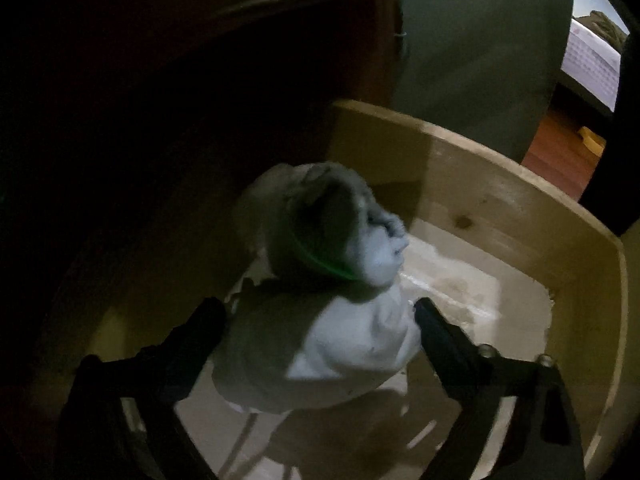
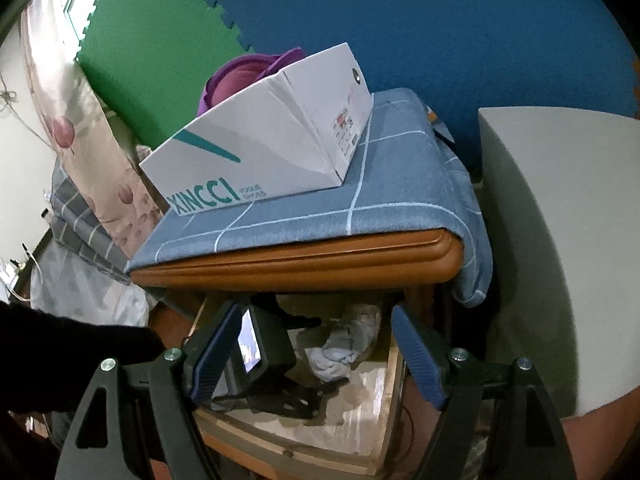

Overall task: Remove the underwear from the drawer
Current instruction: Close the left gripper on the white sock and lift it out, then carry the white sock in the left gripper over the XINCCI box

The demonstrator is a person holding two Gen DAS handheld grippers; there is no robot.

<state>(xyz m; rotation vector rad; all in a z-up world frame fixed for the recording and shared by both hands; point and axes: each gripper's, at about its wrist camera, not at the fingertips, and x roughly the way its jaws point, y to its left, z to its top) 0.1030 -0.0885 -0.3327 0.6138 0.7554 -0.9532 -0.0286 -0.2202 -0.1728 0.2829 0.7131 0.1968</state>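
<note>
Underwear (image 1: 320, 312) bundle runs lengthwise away between left claw (image 1: 318, 320) fingers.

Left gripper (image 1: 320, 320): matte black angular fingers, black linkage arms, two silver screw heads at 4 o'clock. Right gripper (image 2: 316, 356): black triangular frame with cut-outs, four silver screws, ribbed blue pads (image 2: 416, 354) on both fingers. Black sleeve (image 2: 60, 356) at 9 o'clock. Left gripper's body carries a small lit screen.
</note>
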